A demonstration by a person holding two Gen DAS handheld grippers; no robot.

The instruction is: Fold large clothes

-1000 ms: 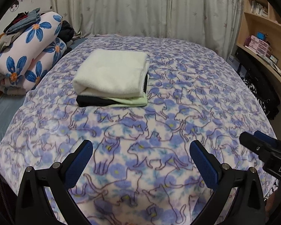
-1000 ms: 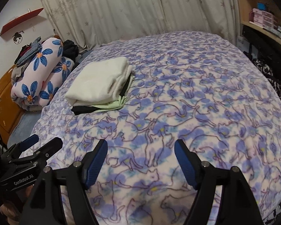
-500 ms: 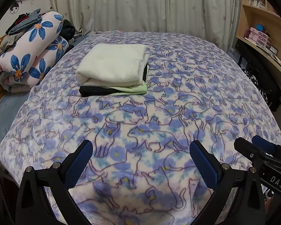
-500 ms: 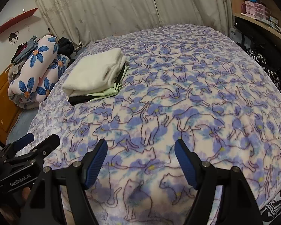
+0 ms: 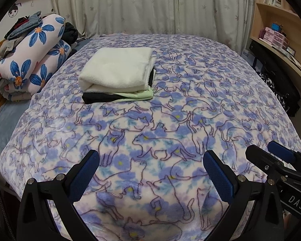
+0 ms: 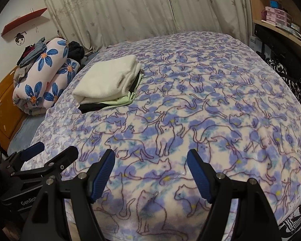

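A stack of folded clothes point(image 5: 118, 74) lies on the bed's far left: a cream piece on top, pale green and black ones beneath; the right wrist view shows the same stack point(image 6: 108, 80). My left gripper point(image 5: 150, 160) hangs open over the near edge of the cat-print blanket point(image 5: 190, 110), nothing between its blue pads. My right gripper point(image 6: 151, 158) is open too, empty, over the same near edge of the blanket point(image 6: 210, 100). The right gripper's fingers point(image 5: 279, 156) show at the right of the left wrist view; the left gripper's fingers point(image 6: 50, 156) show at the right wrist view's lower left.
A rolled floral quilt point(image 5: 28, 60) with loose clothes on top sits left of the bed by an orange wooden frame point(image 6: 4, 104). Curtains point(image 5: 150, 6) hang behind. Shelves and a desk point(image 5: 281, 40) with boxes line the right, with dark patterned cloth point(image 6: 287, 76) below.
Both grippers have drawn back toward the bed's near edge, so the folded stack looks farther off and more blanket front shows. Both stay open.
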